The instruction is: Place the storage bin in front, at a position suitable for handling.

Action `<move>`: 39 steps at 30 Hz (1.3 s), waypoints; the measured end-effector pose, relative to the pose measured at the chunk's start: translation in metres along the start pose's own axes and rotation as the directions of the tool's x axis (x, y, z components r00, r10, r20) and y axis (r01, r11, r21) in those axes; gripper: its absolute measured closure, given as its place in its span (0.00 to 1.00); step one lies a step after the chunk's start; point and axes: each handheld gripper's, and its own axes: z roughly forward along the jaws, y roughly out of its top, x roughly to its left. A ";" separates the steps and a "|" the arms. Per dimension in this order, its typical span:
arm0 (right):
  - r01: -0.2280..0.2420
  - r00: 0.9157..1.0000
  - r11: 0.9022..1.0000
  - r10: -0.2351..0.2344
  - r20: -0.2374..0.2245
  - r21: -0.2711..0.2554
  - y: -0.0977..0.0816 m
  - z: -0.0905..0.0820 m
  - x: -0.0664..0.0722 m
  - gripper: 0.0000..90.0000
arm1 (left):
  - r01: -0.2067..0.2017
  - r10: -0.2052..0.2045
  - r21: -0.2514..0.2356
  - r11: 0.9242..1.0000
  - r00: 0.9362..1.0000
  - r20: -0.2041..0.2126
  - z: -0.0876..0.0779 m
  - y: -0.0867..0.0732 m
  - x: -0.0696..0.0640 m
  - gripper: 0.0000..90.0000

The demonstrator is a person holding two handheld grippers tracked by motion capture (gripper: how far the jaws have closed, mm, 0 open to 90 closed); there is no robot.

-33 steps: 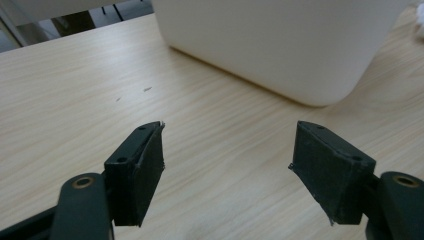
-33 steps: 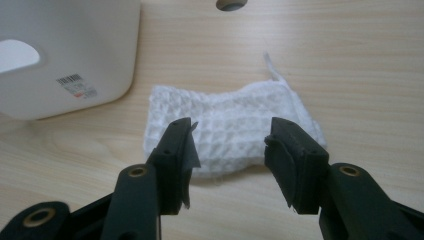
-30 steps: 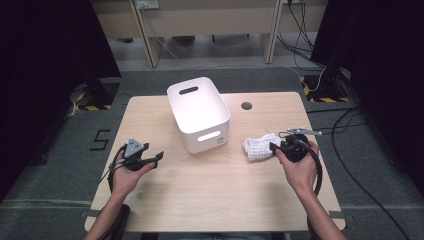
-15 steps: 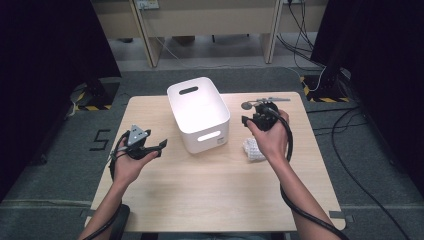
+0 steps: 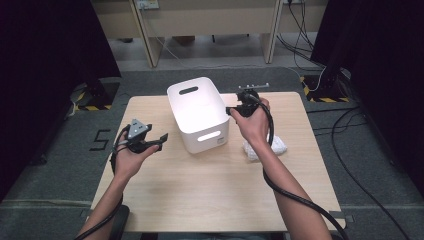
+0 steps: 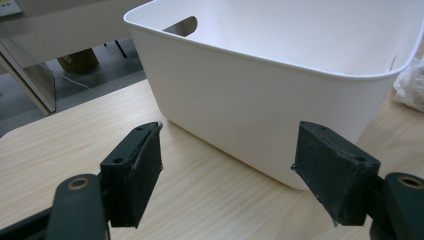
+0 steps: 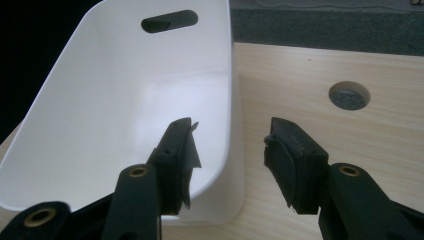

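Holding the left gripper (image 5: 159, 140) low over the near-left part of the wooden table (image 5: 200, 200), the person keeps its jaws spread wide with nothing between them; in the left gripper view they frame the side wall of the white bin (image 6: 280, 100), close but not touching. White crumpled cloth (image 5: 267, 147) lies on the tabletop just right of the bin, partly under the right forearm. Bin (image 5: 197, 115) stands upright, mid-table, cut-out handles at both ends. Right gripper (image 5: 231, 110) sits at the bin's right rim, jaws apart and empty; in the right gripper view, one jaw hangs over the interior, the other outside. Round grommet (image 7: 349, 95) in tabletop beyond.
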 end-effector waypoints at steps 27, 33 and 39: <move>0.085 0.992 0.976 -0.102 0.074 0.202 -0.008 0.036 0.012 0.93 | 0.017 -0.022 -0.059 0.998 0.997 -0.080 -0.013 0.023 0.034 0.32; 0.189 0.981 0.960 -0.194 0.006 0.209 -0.016 0.026 0.011 0.96 | 0.031 -0.035 -0.055 0.998 0.997 -0.068 -0.004 0.032 0.041 0.37; 0.200 0.980 0.969 -0.196 -0.044 0.143 -0.018 0.013 0.010 0.85 | 0.052 -0.052 -0.010 0.999 0.998 -0.042 0.017 0.045 0.052 0.47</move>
